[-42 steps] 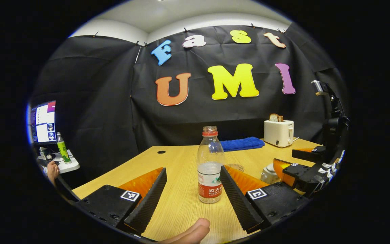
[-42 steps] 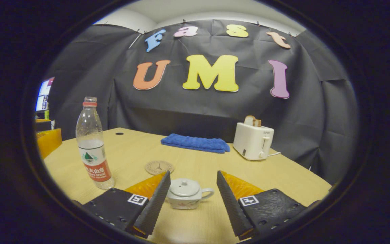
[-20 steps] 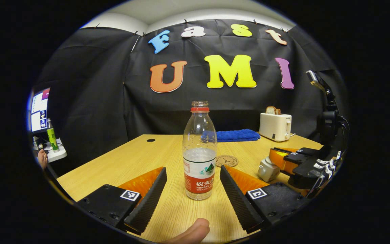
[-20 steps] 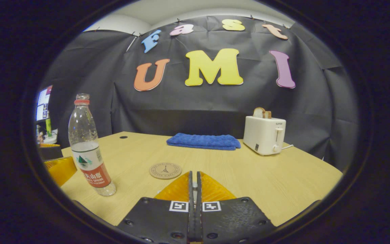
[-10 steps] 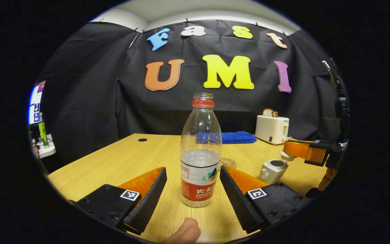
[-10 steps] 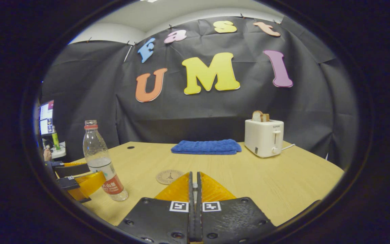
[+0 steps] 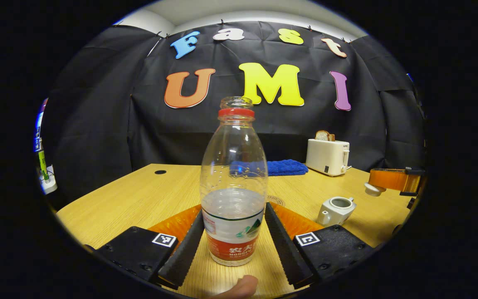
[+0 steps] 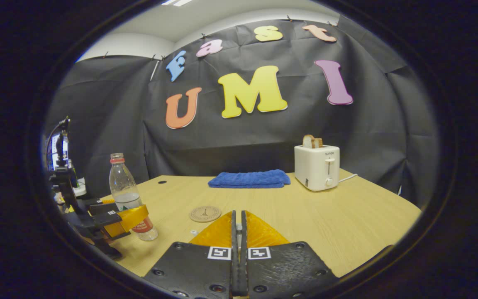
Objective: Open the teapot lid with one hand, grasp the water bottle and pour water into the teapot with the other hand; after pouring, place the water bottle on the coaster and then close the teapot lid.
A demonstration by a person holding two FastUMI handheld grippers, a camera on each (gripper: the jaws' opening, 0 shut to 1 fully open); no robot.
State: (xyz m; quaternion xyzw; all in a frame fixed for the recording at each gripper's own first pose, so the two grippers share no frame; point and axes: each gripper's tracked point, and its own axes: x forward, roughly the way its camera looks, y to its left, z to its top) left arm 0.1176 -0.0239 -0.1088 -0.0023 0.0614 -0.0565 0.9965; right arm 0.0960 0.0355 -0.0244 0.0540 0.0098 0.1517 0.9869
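Note:
A clear water bottle [image 7: 233, 199] with a red label and no cap stands on the wooden table, about a third full. My left gripper [image 7: 233, 209] has it between its fingers, which lie against both sides of the label. To the right sits the small white teapot [image 7: 336, 209], its top open. My right gripper [image 8: 237, 214] is shut, and in the left gripper view it holds the white teapot lid [image 7: 374, 189] in the air right of the pot. The round coaster [image 8: 205, 214] lies just ahead of the right gripper. In the right gripper view the bottle [image 8: 127, 195] stands far left.
A folded blue towel [image 8: 249, 178] and a white toaster [image 8: 317, 166] with bread in it stand at the back of the table [image 8: 347, 216]. A thumb [image 7: 239, 286] shows at the bottom of the left gripper view. A desk with a monitor lies beyond the table's left side.
My left gripper moved forward around the bottle and its fingers closed in to its sides. My right gripper shut on the teapot lid, lifted it off and carried it right, leaving the pot open.

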